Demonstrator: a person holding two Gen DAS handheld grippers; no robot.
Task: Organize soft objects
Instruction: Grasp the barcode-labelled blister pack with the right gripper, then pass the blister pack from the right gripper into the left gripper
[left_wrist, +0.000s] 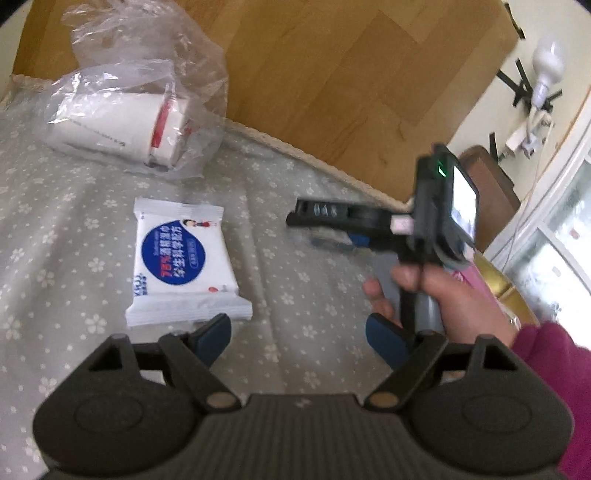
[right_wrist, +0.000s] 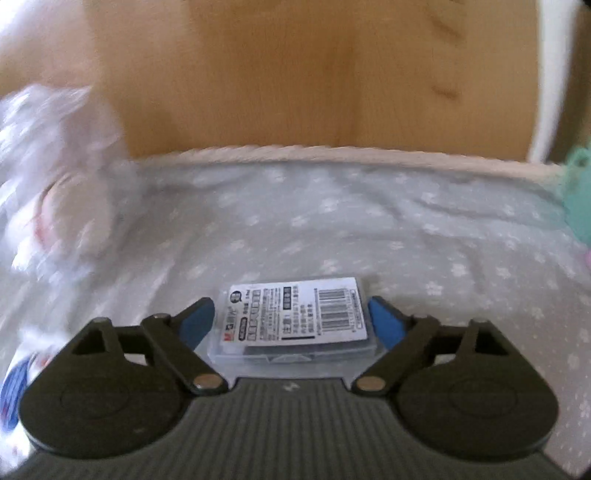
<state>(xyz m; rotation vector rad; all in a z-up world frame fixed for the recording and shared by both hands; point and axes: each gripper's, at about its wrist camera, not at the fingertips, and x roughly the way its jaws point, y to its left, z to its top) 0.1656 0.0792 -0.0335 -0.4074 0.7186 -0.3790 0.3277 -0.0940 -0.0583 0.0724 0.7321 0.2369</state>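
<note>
In the left wrist view, the left gripper (left_wrist: 299, 334) is seen nearest, its blue-padded fingers spread wide apart with nothing between them, held above a grey tablecloth (left_wrist: 55, 258) printed with small white flowers. Just beyond the left finger, a white wet-wipe pack (left_wrist: 184, 258) with a blue oval label is laid flat on the cloth, its near edge close to that fingertip; whether the two touch cannot be told. To the right, the right gripper (left_wrist: 317, 221) is held by a hand (left_wrist: 443, 291) in a magenta sleeve, its black fingers pointed leftward over the cloth and blurred. Farther back on the left, a clear plastic bag (left_wrist: 147, 85) is crumpled around a stack of white paper cups (left_wrist: 122, 129) with red bands, laid on its side. Beyond the lace-trimmed cloth edge, a wooden floor (left_wrist: 332, 74) is seen.

In the right wrist view, a small clear plastic case (right_wrist: 295, 325) bearing a white barcode label is set between the blue pads of the right gripper. The pads are spread to either side of the case; whether they press it cannot be told. Farther off on the left, the bag is seen as a blur, and a mint-green object (right_wrist: 578, 192) is cut off at the right edge.
</note>
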